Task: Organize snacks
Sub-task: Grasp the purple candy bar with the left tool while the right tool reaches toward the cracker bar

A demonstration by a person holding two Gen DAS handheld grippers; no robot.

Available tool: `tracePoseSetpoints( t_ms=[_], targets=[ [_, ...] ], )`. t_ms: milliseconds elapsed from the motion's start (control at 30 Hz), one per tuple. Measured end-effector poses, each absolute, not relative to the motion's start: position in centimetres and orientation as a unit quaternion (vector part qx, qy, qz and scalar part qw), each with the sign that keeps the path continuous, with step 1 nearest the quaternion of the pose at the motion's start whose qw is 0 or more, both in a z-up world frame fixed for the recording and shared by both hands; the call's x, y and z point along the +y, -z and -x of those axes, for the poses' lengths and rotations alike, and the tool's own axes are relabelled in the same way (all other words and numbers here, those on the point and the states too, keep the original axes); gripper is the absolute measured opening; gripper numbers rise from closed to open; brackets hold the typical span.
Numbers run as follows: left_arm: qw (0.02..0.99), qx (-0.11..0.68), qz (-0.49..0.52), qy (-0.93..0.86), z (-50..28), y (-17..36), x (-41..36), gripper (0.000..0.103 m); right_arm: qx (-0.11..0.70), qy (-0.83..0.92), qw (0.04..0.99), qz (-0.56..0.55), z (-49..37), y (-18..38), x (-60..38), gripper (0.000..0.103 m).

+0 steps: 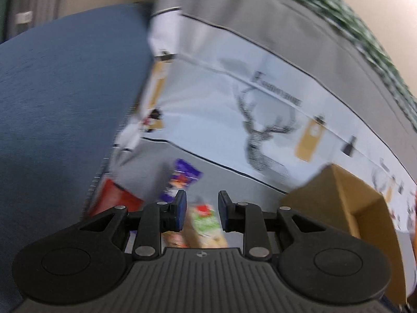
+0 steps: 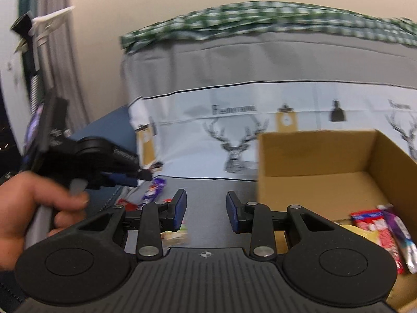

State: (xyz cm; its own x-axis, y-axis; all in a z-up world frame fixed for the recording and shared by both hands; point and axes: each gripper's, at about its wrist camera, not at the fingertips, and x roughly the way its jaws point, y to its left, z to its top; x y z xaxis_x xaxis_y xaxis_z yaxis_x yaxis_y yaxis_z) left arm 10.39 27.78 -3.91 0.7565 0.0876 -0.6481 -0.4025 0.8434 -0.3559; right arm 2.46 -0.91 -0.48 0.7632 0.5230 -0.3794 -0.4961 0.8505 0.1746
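Note:
My left gripper [image 1: 202, 212] is open and empty, hovering above loose snacks on the grey surface: a green and red packet [image 1: 204, 220] right between the fingers, a purple packet [image 1: 181, 180] just beyond, a red packet [image 1: 114, 195] to the left. My right gripper [image 2: 206, 210] is open and empty above the grey surface, left of an open cardboard box [image 2: 325, 156] holding red [image 2: 378, 229], yellow and purple [image 2: 398, 229] packets. The left gripper [image 2: 140, 176] shows at the left of the right wrist view, held by a hand. The box [image 1: 365, 214] lies right of my left gripper.
A blue cushion [image 1: 60, 104] rises at the left. A grey and white cloth with deer prints [image 2: 234, 154] hangs behind, with a green checked cloth [image 2: 260, 18] on top. A purple packet [image 2: 153, 190] and other snacks lie left of my right gripper.

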Motion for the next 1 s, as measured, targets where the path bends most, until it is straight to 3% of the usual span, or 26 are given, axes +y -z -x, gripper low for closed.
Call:
tracePoseSetpoints(
  t_ms=[233,467,500,567,667,733,1000],
  targets=[
    [0.895,0.316,0.277,-0.147,-10.2,4.4,30.4,0.029,0.263,-0.304,0.916,0.007,-5.0,0.4,4.0,0.035],
    [0.898,0.322,0.259,-0.152,-10.6,5.6,30.6,0.029,0.300,-0.314,0.899,0.049,-8.3,5.3,9.9,0.036],
    [0.902,0.324,0.247,-0.148,-10.9,5.7,30.2,0.031,0.298,-0.309,0.902,0.053,-8.6,6.1,10.3,0.037],
    [0.906,0.326,0.226,-0.148,-11.5,6.1,29.7,0.052,0.314,-0.293,0.901,0.057,-9.4,7.1,10.9,0.042],
    [0.904,0.331,0.224,-0.151,-12.4,6.9,29.7,0.060,0.322,-0.281,0.903,0.051,-10.4,7.6,11.0,0.054],
    [0.901,0.341,0.222,-0.152,-12.9,7.6,29.7,0.062,0.328,-0.283,0.899,0.059,-10.9,8.1,11.2,0.060],
    [0.892,0.367,0.208,-0.159,-14.0,9.6,29.4,0.062,0.367,-0.286,0.882,0.074,-11.4,10.8,11.4,0.057]
  ],
)
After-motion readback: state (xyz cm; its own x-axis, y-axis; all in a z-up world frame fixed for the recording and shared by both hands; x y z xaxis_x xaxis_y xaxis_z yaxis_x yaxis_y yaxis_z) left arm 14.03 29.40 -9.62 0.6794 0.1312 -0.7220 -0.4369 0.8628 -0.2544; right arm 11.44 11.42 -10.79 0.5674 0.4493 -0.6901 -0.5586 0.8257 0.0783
